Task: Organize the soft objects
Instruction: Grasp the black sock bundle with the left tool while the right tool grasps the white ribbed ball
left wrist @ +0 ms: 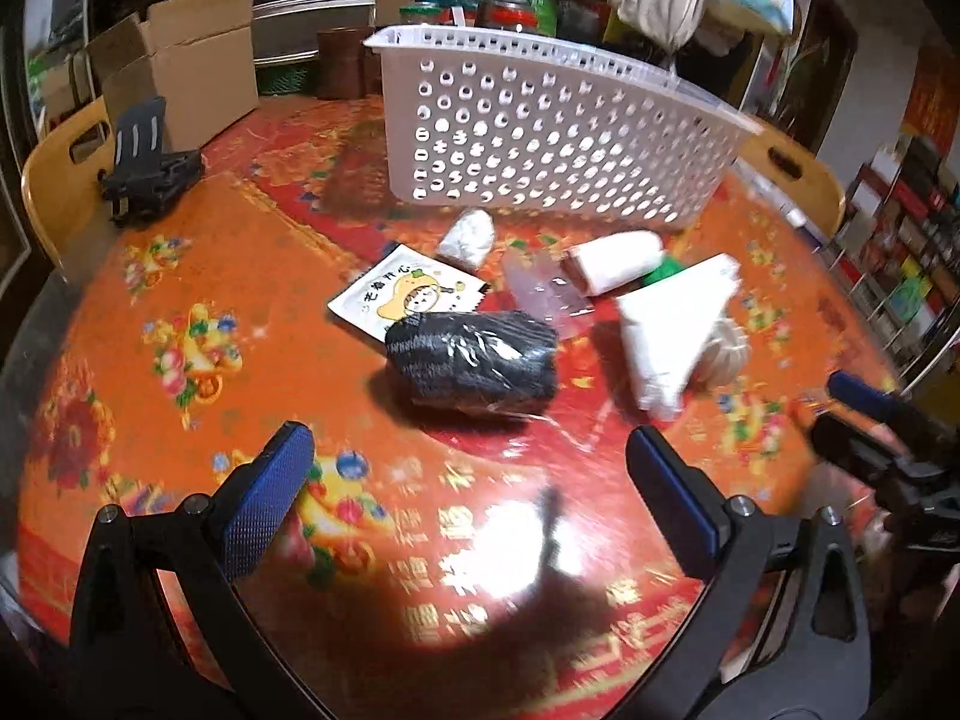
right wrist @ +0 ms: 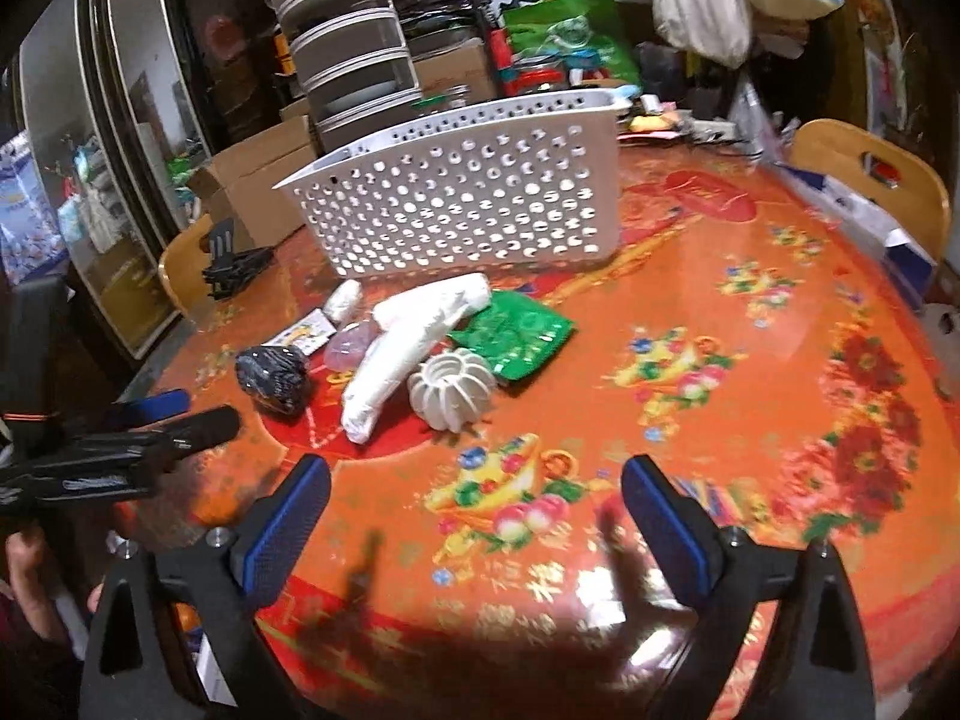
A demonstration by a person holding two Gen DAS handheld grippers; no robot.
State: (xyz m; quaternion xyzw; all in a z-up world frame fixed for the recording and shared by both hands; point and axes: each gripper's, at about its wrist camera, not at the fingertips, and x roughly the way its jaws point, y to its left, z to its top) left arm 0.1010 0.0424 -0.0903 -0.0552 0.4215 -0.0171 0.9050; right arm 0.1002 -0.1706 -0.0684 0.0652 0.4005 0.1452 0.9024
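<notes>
Blue-padded left claw (left wrist: pixel 468 468) and right claw (right wrist: pixel 474 498) angled downward, both wide open, empty

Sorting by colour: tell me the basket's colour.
White, with round holes; the basket shows best in the right wrist view.

Hidden, cropped and blurred parts

The basket (left wrist: pixel 558 138) shows only its perforated outer wall — its inside cannot be seen from either wrist. The green packet (left wrist: pixel 663 270) is mostly covered by white bundles in the left view. The pink item (right wrist: pixel 351 348) is too blurred to identify. The right tool (left wrist: pixel 864 414) is cut off at the left view's edge; the desk (right wrist: pixel 750 312) pattern smears toward the rim.
</notes>
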